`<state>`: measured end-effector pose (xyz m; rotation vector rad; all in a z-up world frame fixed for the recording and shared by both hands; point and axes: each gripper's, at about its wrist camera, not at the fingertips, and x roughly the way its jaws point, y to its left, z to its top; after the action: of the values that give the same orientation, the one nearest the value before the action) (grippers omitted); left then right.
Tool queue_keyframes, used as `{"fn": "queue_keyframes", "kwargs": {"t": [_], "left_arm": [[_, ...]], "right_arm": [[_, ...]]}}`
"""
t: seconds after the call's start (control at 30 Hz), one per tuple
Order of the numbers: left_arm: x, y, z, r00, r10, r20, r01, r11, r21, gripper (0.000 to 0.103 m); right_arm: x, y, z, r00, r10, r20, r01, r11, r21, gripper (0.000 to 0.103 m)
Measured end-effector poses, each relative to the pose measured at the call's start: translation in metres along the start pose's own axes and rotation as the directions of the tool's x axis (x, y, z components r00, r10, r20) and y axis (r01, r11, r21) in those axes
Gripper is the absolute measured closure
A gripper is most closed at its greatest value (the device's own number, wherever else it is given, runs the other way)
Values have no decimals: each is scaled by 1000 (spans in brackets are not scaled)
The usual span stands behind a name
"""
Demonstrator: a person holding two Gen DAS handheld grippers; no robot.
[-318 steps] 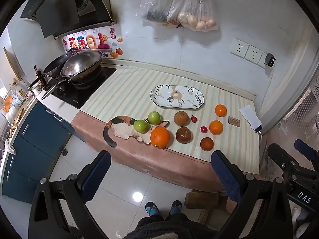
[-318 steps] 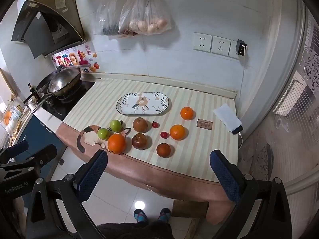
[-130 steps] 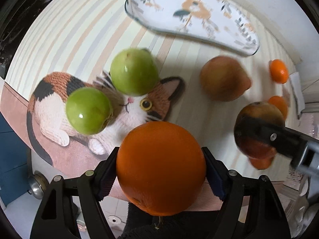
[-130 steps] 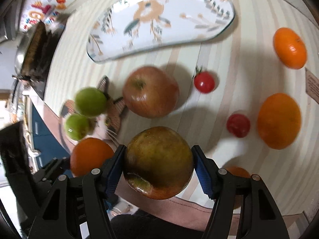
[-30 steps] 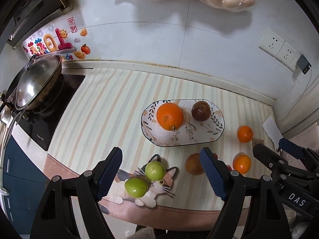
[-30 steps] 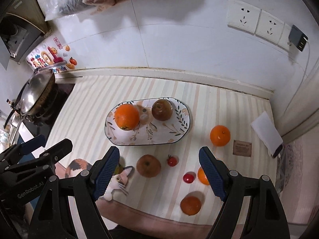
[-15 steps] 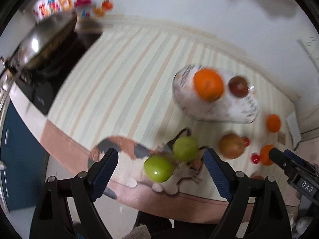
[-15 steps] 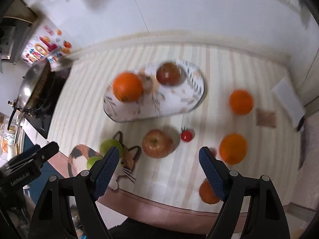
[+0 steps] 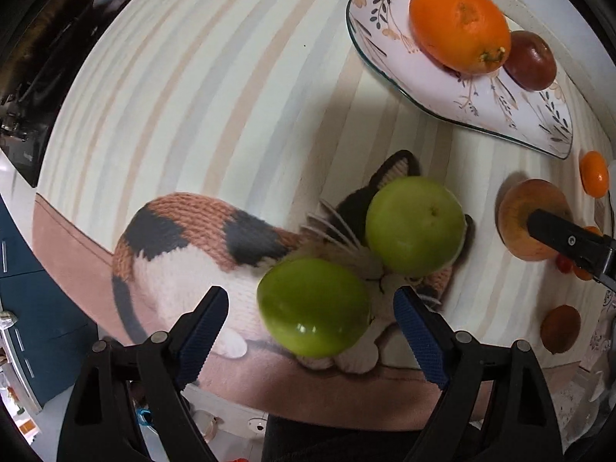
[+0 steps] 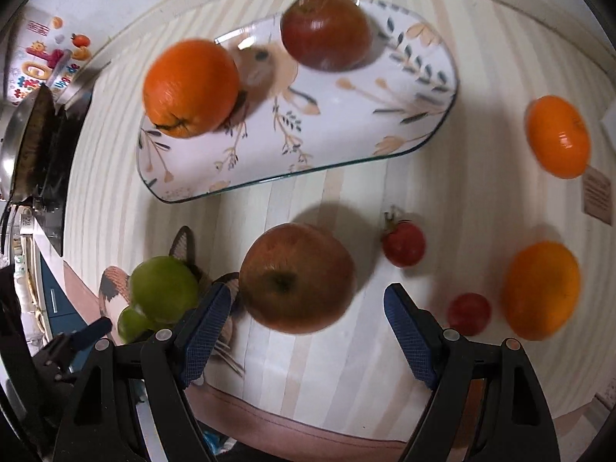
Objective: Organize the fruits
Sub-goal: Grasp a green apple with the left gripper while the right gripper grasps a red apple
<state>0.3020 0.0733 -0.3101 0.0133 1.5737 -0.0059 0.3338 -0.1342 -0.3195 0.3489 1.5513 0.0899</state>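
Note:
The floral plate [image 9: 431, 81] holds a big orange [image 9: 460, 27] and a dark red apple [image 9: 531, 59]; it also shows in the right wrist view [image 10: 346, 134]. My left gripper [image 9: 310, 325] is open, its fingers on either side of the near green apple [image 9: 313, 306] on the cat mat [image 9: 184, 246]. A second green apple [image 9: 415, 225] lies just beyond. My right gripper [image 10: 308, 317] is open, its fingers either side of a red-yellow apple [image 10: 296, 277].
Two cherry tomatoes [image 10: 404, 244] [image 10: 467, 313], two oranges [image 10: 558, 136] [image 10: 541, 290] and a small card [image 10: 596, 196] lie right of the apple. A brown fruit [image 9: 560, 329] sits near the counter's front edge. A stove with a pan [image 10: 27, 142] stands at the left.
Both grippers have dropped from high above the counter down to fruit level, the left one around the near green apple, the right one around the red-yellow apple.

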Motion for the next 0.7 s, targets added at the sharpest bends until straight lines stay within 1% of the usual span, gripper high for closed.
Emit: {"fn": "queue_keyframes", "kwargs": {"t": [0.07, 0.1, 0.13, 0.27, 0.3, 0.33, 0.4, 0.47, 0.53, 0.57, 0.63, 0.7], "left_arm": [[3, -2, 0, 1000, -1, 5, 1, 1000, -3, 28], [4, -2, 0, 1000, -6, 11, 6, 1000, -6, 41], [5, -3, -1, 1000, 0, 13, 0, 1000, -7, 42], [6, -3, -3, 1000, -15, 25, 15, 1000, -14, 42], [5, -3, -4, 1000, -16, 24, 17, 1000, -14, 42], [5, -3, -5, 1000, -18, 22, 18, 1000, -15, 42], [4, -1, -7, 1000, -25, 14, 26, 999, -20, 43], [3, 9, -4, 999, -38, 10, 39, 999, -25, 42], [4, 14, -6, 998, -62, 1, 62, 998, -32, 42], [7, 17, -6, 996, -85, -16, 85, 996, -40, 41], [12, 23, -7, 992, -122, -37, 119, 990, -70, 38], [17, 26, -7, 987, -151, -56, 145, 985, -89, 38]], "right_arm": [[7, 1, 3, 1000, -5, -12, 4, 1000, -3, 19], [10, 2, 5, 1000, -10, -18, 10, 1000, -8, 19], [13, 3, 6, 1000, -13, -24, 13, 1000, -10, 19], [23, 5, 9, 999, -20, -49, 19, 1000, -19, 28], [25, 5, 9, 999, -3, -54, 2, 1000, -19, 33], [25, 6, 9, 997, -9, -76, 8, 1000, -15, 33], [25, 8, 8, 997, -23, -79, 20, 999, -37, 33], [26, 11, 3, 995, -31, -90, 26, 998, -56, 33], [30, 15, -5, 994, -30, -108, 23, 997, -67, 33], [31, 16, -9, 993, -28, -112, 20, 997, -69, 33], [31, 15, -12, 993, -24, -112, 16, 998, -66, 33], [32, 15, -13, 994, -21, -112, 14, 998, -59, 33]]}}
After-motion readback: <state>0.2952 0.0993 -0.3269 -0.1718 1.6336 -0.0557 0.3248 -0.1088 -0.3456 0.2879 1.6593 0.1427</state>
